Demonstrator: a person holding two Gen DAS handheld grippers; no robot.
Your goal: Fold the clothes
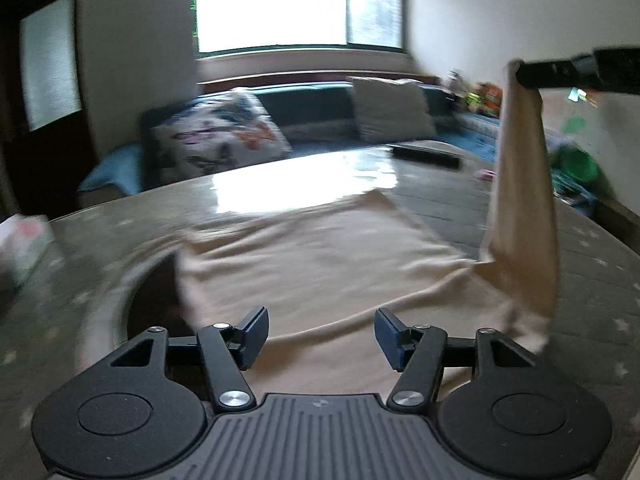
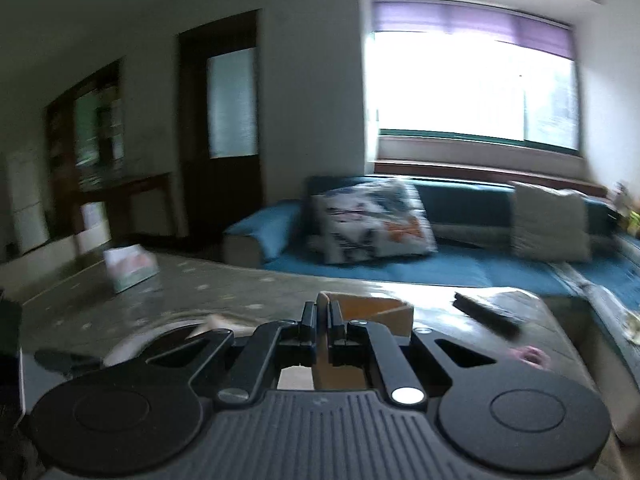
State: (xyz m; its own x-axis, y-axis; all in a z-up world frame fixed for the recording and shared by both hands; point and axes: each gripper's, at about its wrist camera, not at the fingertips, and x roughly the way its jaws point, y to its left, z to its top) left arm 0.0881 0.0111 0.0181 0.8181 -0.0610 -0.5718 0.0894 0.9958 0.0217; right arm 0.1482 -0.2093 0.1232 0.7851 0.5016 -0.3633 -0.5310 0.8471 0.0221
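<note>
A beige garment lies spread on the table in the left wrist view. My left gripper hovers over its near edge, jaws apart with nothing between them. One corner of the cloth is pulled up high at the right, where my right gripper is shut on it. In the right wrist view the right gripper has its jaws together with a strip of the beige garment pinched between them, the rest hanging below out of sight.
A dark flat remote-like object lies at the table's far side, a small pink thing near it. A tissue box stands at the far left. Behind is a blue sofa with cushions and a bright window.
</note>
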